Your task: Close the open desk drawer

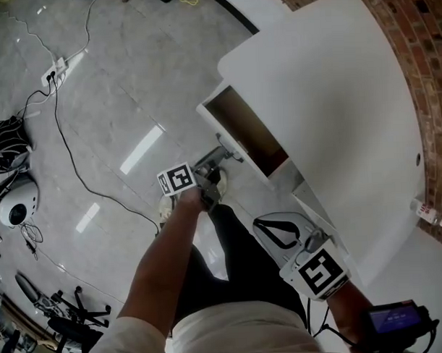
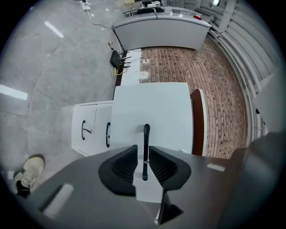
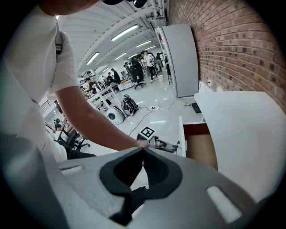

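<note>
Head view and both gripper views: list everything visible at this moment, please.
desk: one, white, along the brick wall.
drawer: one, white front, brown inside, pulled open.
drawer handle: one, black, between the left jaws.
closed fronts: two, white, black handles, beside the drawer.
power strip: one, white, on the grey floor.
left gripper: grey, jaws apart astride the handle.
right gripper: grey, jaws together, empty.

White desk [image 1: 334, 110], its drawer [image 1: 252, 131] brown inside, handle [image 2: 145, 147] black. Wall [image 1: 419, 49] red brick. Floor [image 1: 96, 118] grey, seemingly marbled. Cube [image 1: 176, 179] black-and-white squares.
</note>
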Demonstrator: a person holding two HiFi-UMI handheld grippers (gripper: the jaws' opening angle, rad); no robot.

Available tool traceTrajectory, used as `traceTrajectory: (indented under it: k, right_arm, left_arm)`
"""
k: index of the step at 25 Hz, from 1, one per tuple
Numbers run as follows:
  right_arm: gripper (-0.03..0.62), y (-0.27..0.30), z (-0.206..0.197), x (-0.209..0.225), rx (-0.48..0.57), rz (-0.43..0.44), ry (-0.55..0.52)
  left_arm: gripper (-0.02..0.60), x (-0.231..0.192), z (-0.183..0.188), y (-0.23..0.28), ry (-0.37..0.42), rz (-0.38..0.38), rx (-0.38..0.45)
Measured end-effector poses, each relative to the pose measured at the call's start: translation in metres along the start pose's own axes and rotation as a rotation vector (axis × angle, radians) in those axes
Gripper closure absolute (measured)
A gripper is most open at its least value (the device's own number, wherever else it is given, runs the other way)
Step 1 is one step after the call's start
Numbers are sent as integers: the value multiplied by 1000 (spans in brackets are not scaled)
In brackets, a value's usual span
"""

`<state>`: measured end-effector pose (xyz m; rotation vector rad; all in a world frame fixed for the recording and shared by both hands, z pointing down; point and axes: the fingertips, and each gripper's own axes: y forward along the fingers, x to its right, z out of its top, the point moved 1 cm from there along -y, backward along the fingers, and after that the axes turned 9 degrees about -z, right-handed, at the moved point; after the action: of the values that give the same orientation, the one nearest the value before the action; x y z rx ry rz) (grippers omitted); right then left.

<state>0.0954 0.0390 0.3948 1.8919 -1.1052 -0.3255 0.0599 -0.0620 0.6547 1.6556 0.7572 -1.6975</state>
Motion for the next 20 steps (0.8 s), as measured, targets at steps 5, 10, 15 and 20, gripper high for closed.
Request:
traceTrajectory:
  k: [5, 10, 15, 20]
  right_arm:
    - [589, 5, -4, 10, -1, -4, 15]
    - [589, 6, -9, 14, -6, 3, 25]
    - [589, 11, -8, 15, -1, 15, 38]
    - [589, 15, -9, 12, -5, 27, 46]
  left_arm:
    - [540, 0, -4, 13, -37, -63, 3]
    - [560, 2, -4, 18, -4, -67, -9]
    - [561, 3, -5, 19, -7, -56, -7]
    - [561, 4, -7, 33, -3, -60, -30]
